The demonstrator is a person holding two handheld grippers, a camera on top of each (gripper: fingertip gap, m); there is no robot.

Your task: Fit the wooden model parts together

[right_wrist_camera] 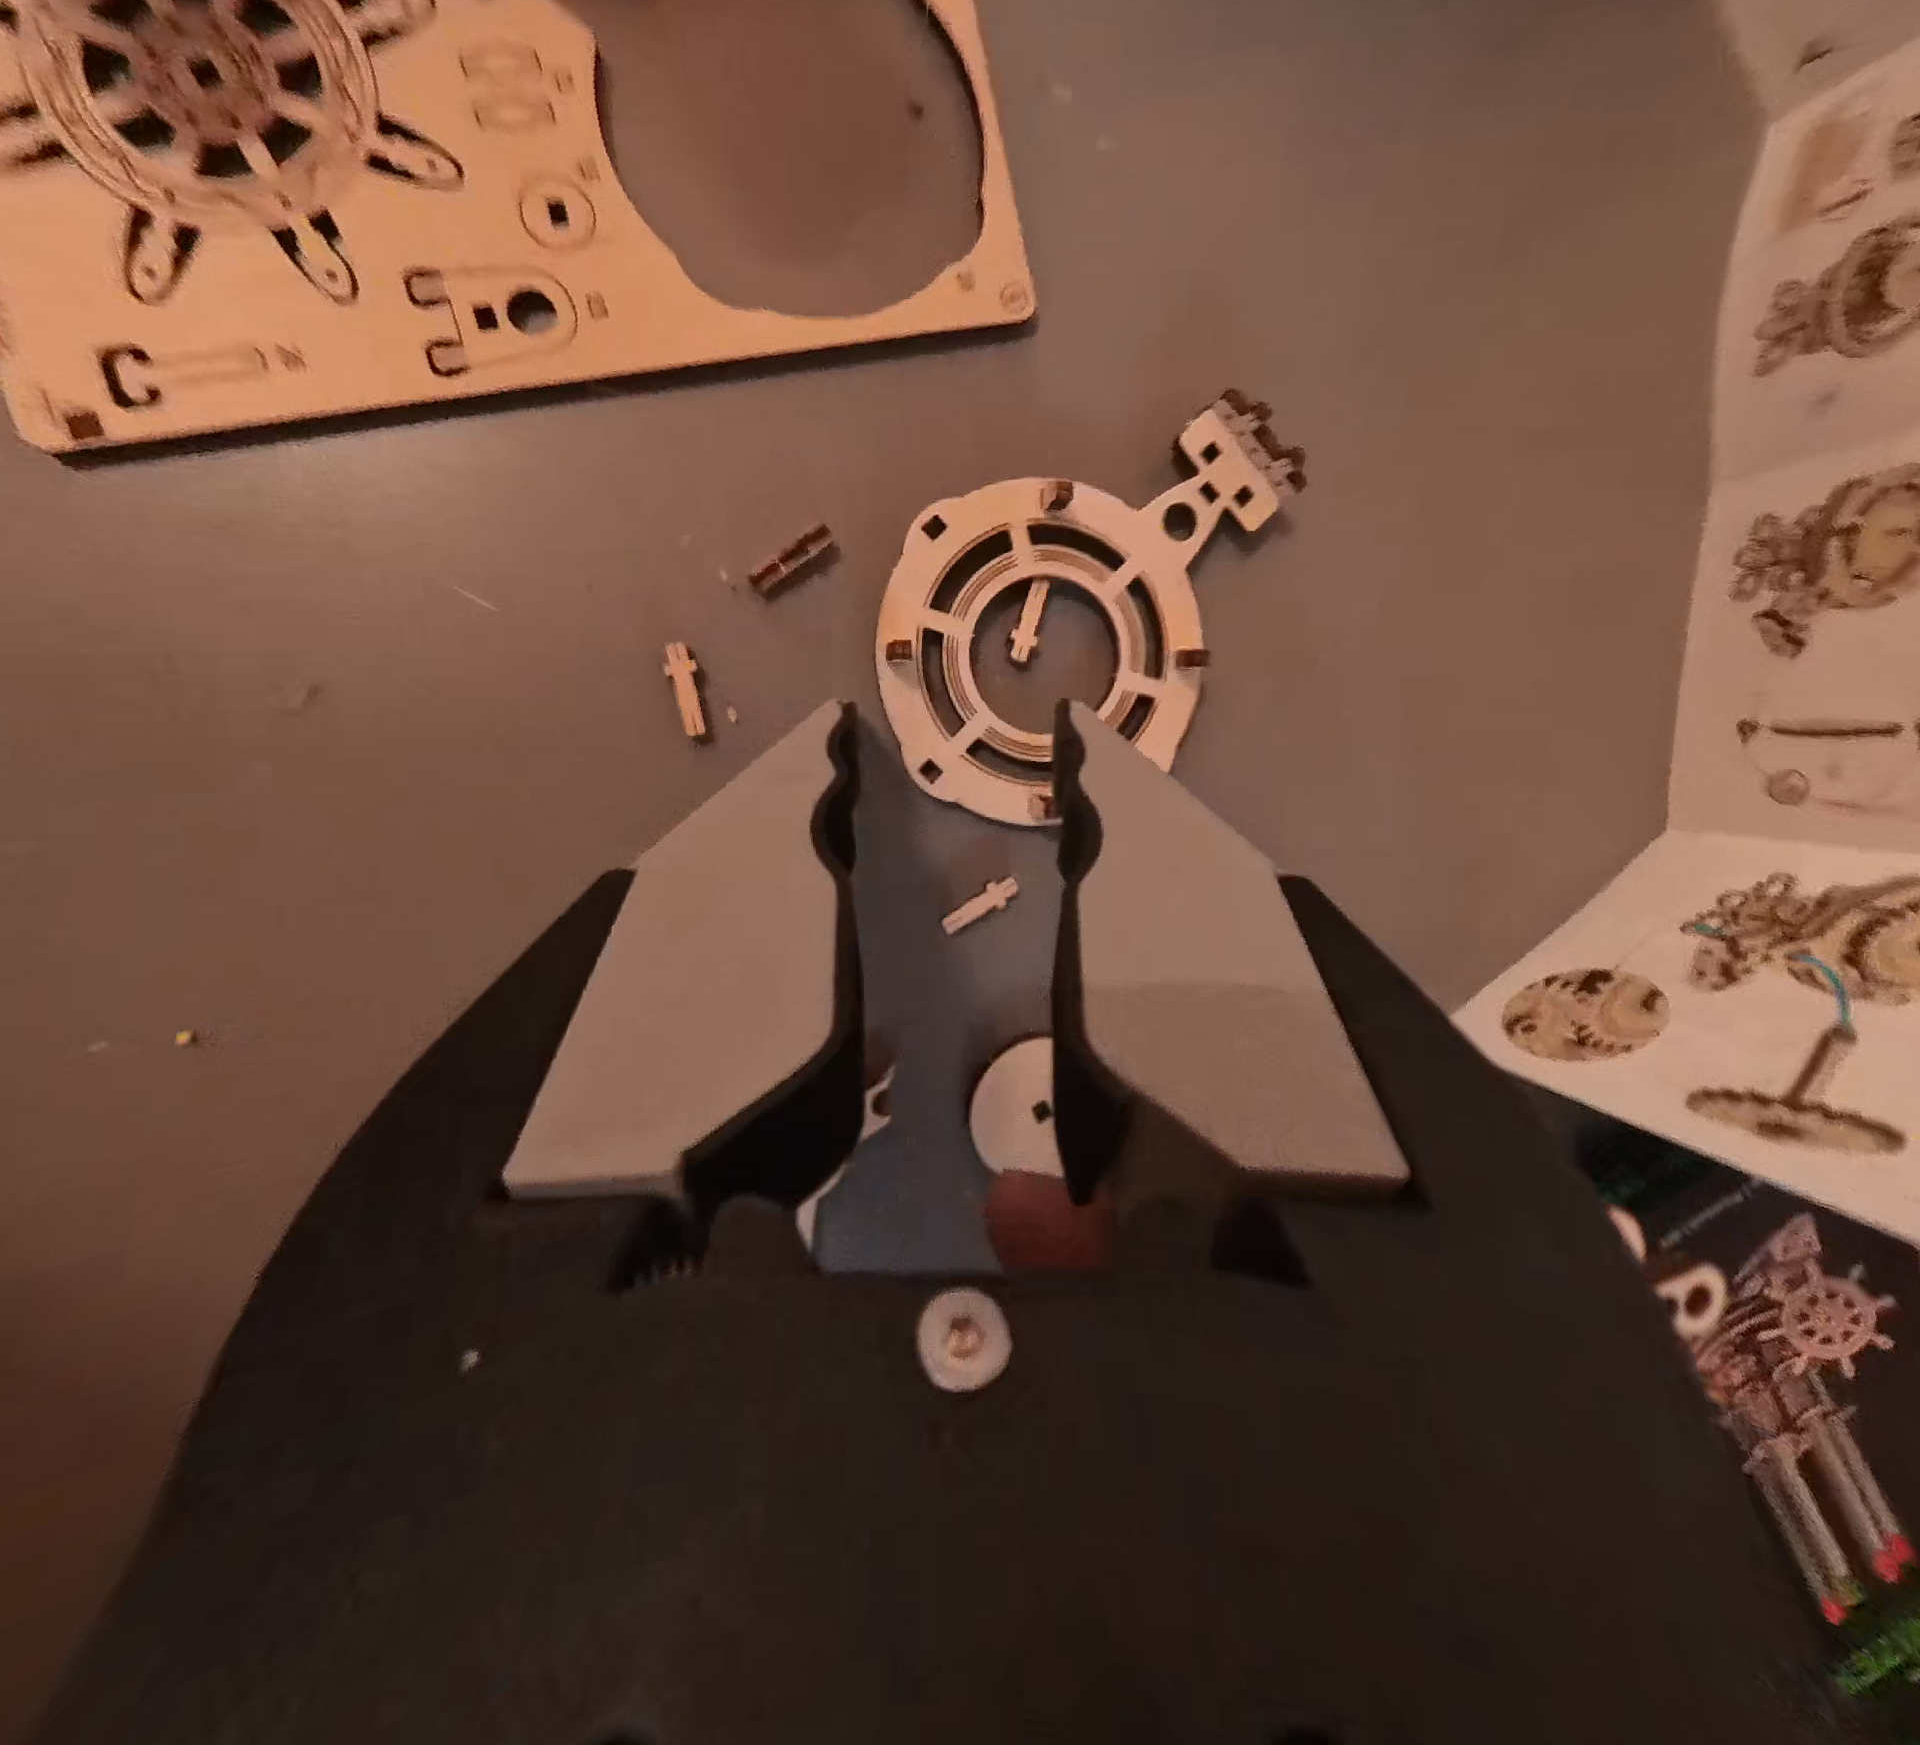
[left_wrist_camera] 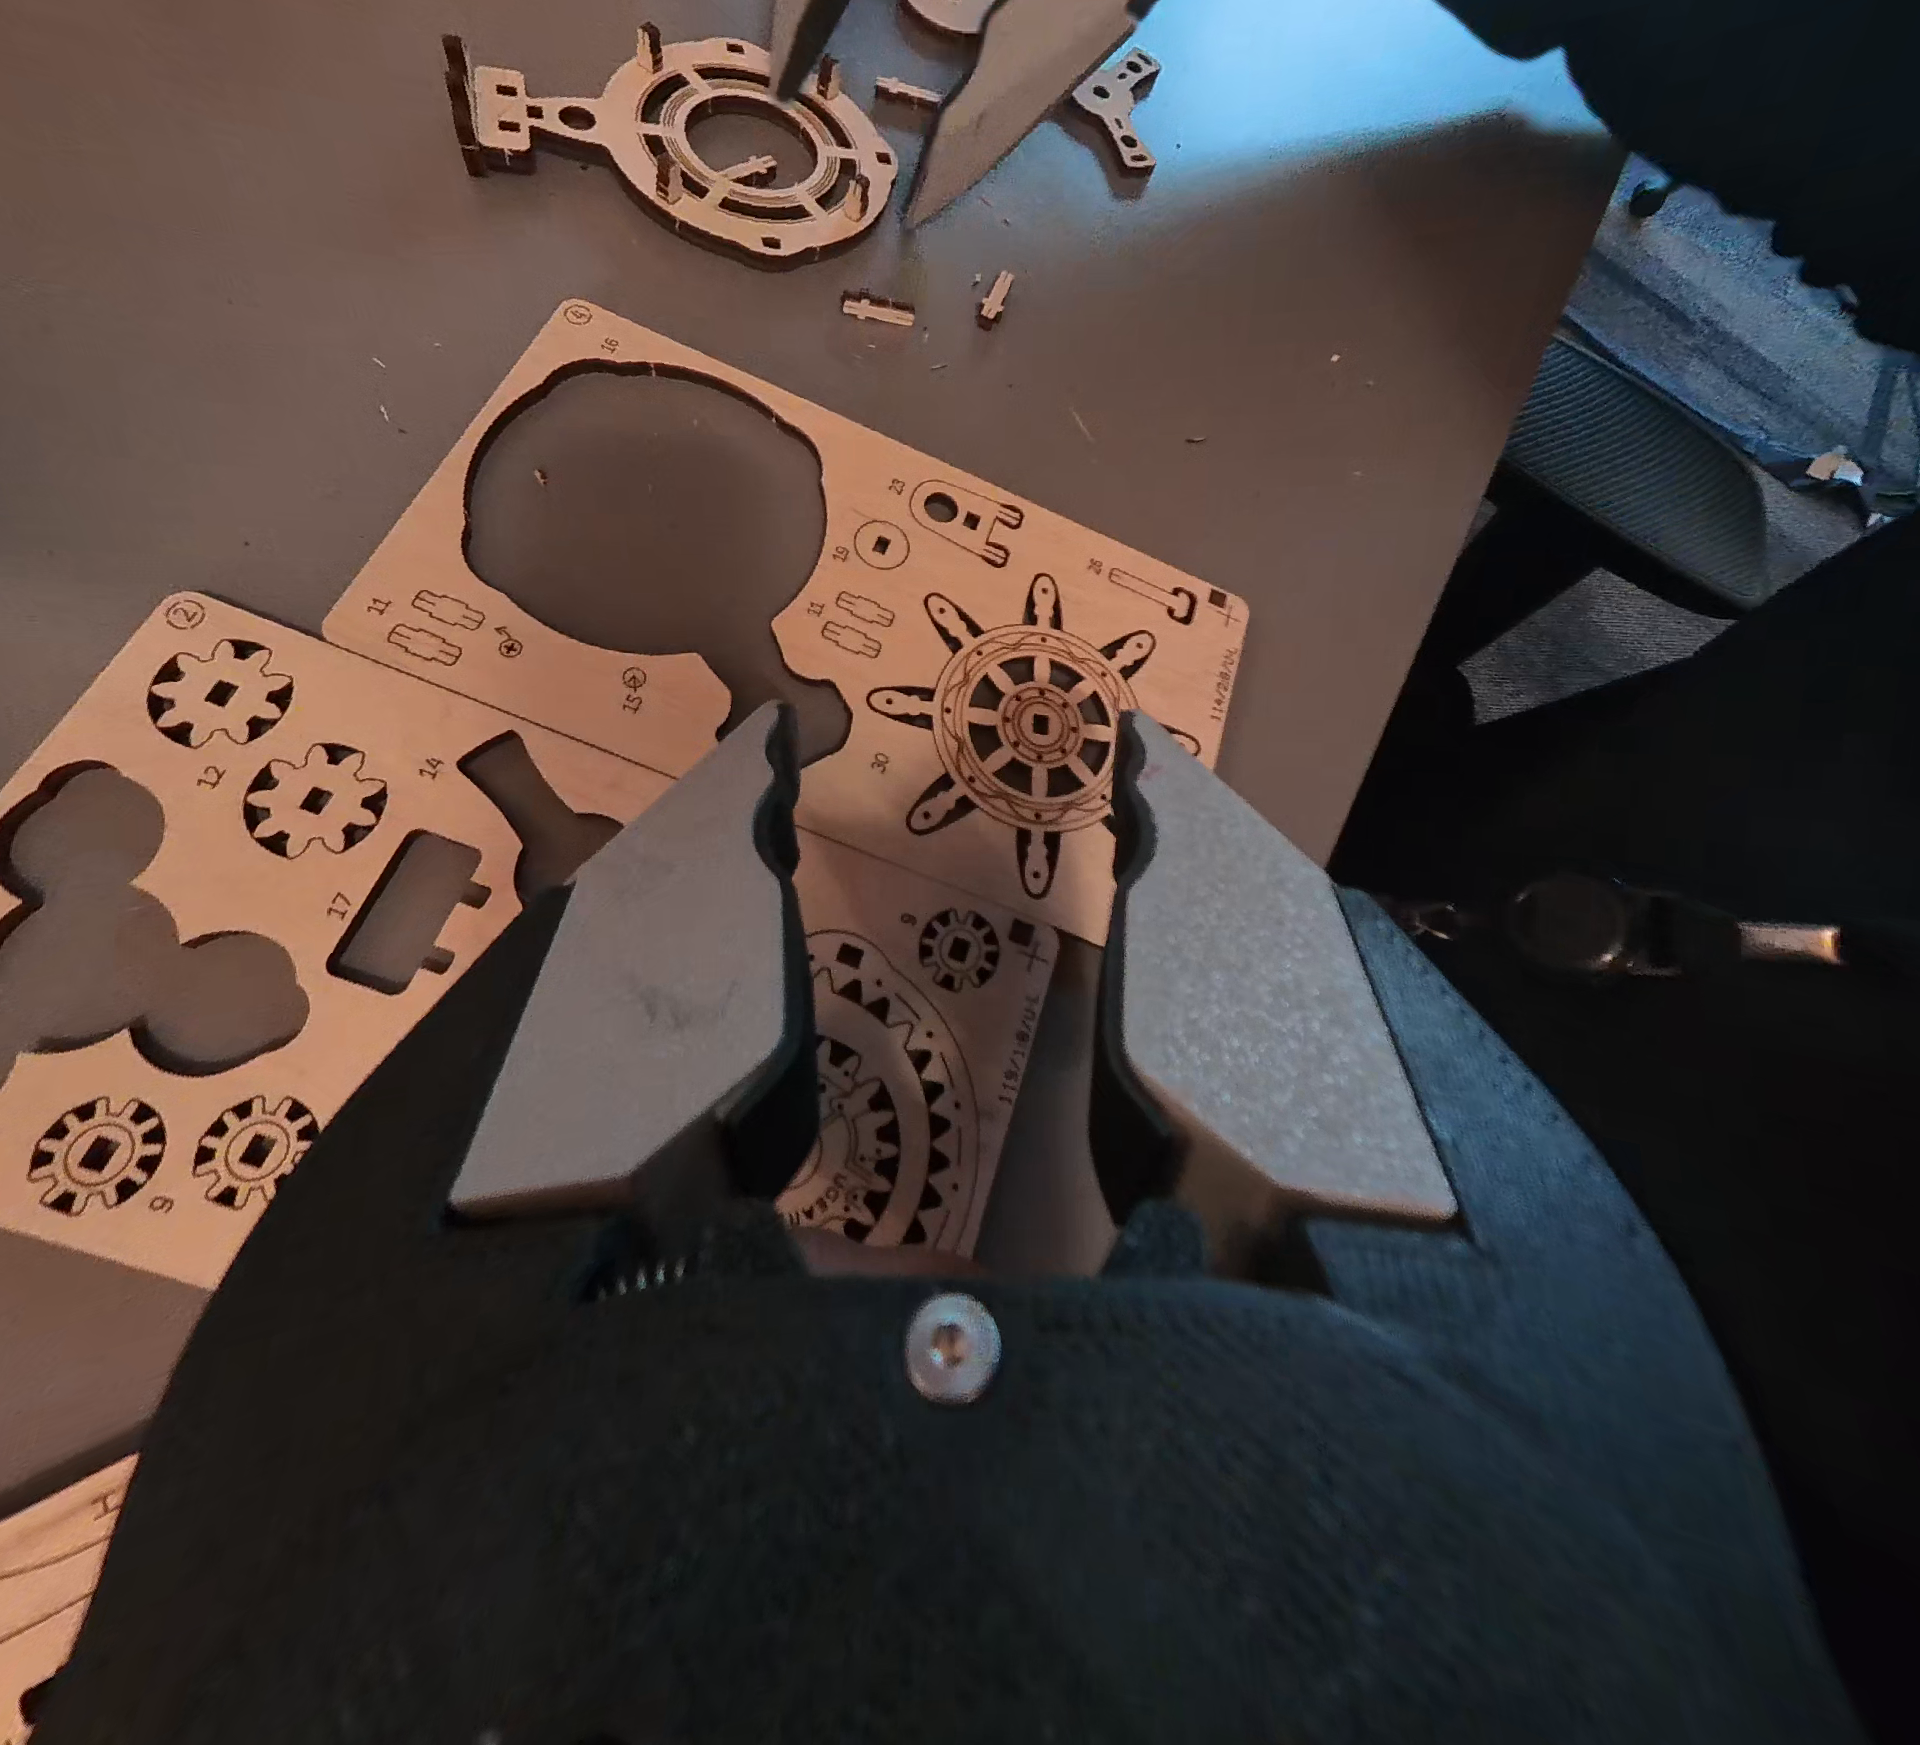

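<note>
Left gripper [left_wrist_camera: 951,739]: jaws open, nothing between them, hovering over the flat laser-cut plywood sheet with the ship's-wheel pattern [left_wrist_camera: 1132,594]. That sheet overlaps a second plywood sheet of gear cut-outs [left_wrist_camera: 312,864], nearer and to the left, both on the grey tabletop [left_wrist_camera: 208,241].

Beyond the sheets: two small wooden pegs [left_wrist_camera: 878,308] loose on the table, near each other.

Farther still: round wooden ring part with a slotted handle arm [left_wrist_camera: 727,137], flat on the table, short pegs standing in its rim.

Right gripper [right_wrist_camera: 956,729]: jaws open, empty, tips right at the ring part's near edge. One finger overlaps the rim; contact unclear. A loose wooden peg [right_wrist_camera: 979,906] and a small wooden disc with a square hole [right_wrist_camera: 1013,1108] lie on the table between its fingers.

Paper instruction sheet [right_wrist_camera: 1818,552] to the right of the ring.
</note>
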